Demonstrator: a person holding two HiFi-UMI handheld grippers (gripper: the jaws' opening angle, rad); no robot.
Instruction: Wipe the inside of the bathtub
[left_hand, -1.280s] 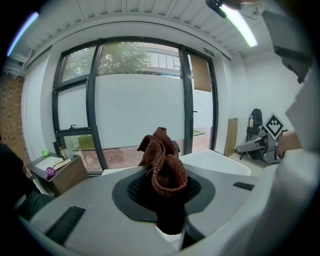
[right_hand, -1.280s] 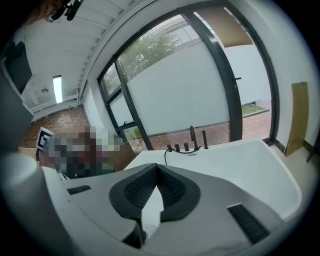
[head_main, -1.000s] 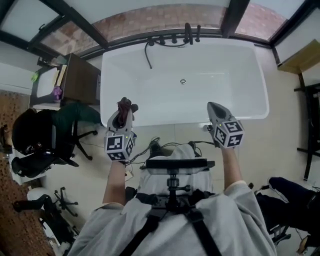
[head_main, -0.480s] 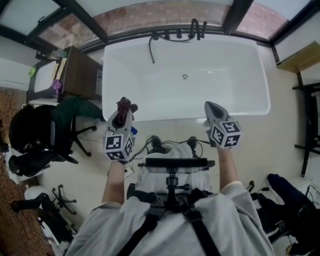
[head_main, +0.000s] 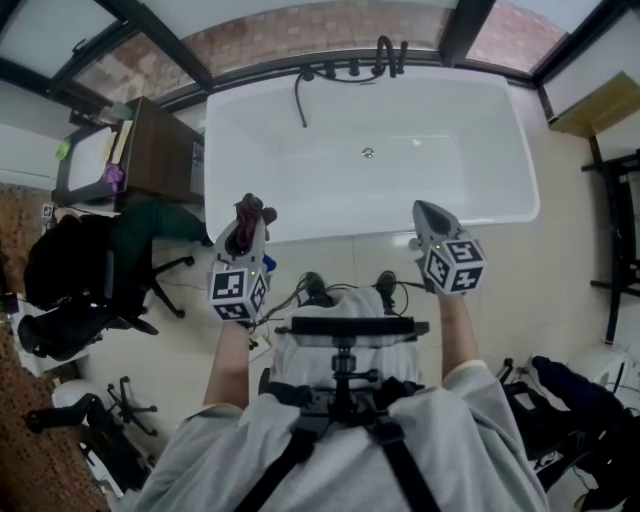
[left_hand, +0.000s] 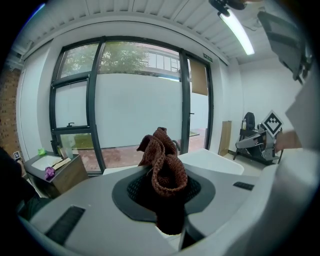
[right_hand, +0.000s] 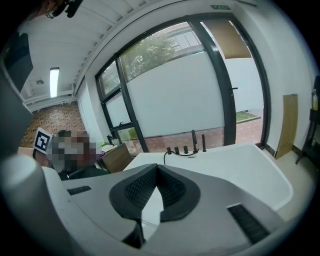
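The white bathtub (head_main: 520, 150) lies ahead of me, with a drain (head_main: 367, 153) in its floor and black taps (head_main: 385, 55) on the far rim. My left gripper (head_main: 245, 228) hovers at the near rim, left of centre, shut on a brown knitted cloth (head_main: 250, 210). In the left gripper view the cloth (left_hand: 162, 165) bunches up out of the left gripper (left_hand: 166, 192), and the tub (left_hand: 215, 161) shows behind. My right gripper (head_main: 428, 215) hangs at the near rim on the right. In the right gripper view the right gripper (right_hand: 157, 169) is shut with nothing in it, facing the tub (right_hand: 240, 170).
A person in dark clothes (head_main: 70, 265) sits on an office chair left of the tub, beside a brown cabinet (head_main: 160, 155). A black hose (head_main: 298, 95) hangs into the tub from the taps. Dark window frames run behind. A wooden shelf (head_main: 600, 110) stands at the right.
Both grippers stay at the tub's near rim, almost unmoved. The head view has shifted slightly, so the tub sits a little higher in the picture.
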